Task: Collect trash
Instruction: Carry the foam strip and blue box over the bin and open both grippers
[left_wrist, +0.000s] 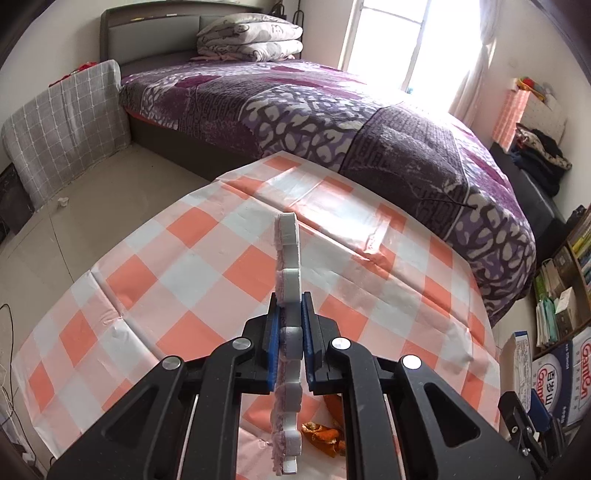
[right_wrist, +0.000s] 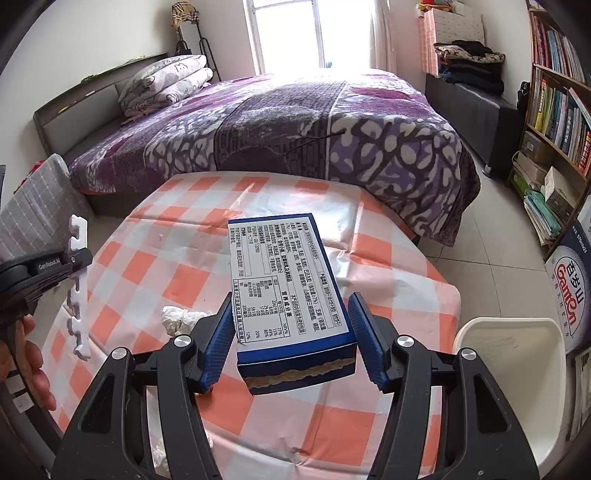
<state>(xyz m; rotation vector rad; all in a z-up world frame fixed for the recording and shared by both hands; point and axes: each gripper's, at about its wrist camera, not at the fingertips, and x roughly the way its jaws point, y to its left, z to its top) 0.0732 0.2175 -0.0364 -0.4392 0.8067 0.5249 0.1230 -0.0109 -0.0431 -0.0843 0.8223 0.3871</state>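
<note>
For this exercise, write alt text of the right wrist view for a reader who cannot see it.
The right gripper has its fingers around a blue food box above an orange-checked tablecloth. A crumpled white tissue lies left of it, and the left gripper holds a white foam strip.

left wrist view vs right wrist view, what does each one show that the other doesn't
Only the left wrist view shows orange peel scraps under the left gripper.

Only the right wrist view shows the blue box between the right gripper's jaws, crumpled tissue and a white bin.

Both show the white foam strip clamped in the left gripper, the checkered tablecloth and the purple bed.
</note>
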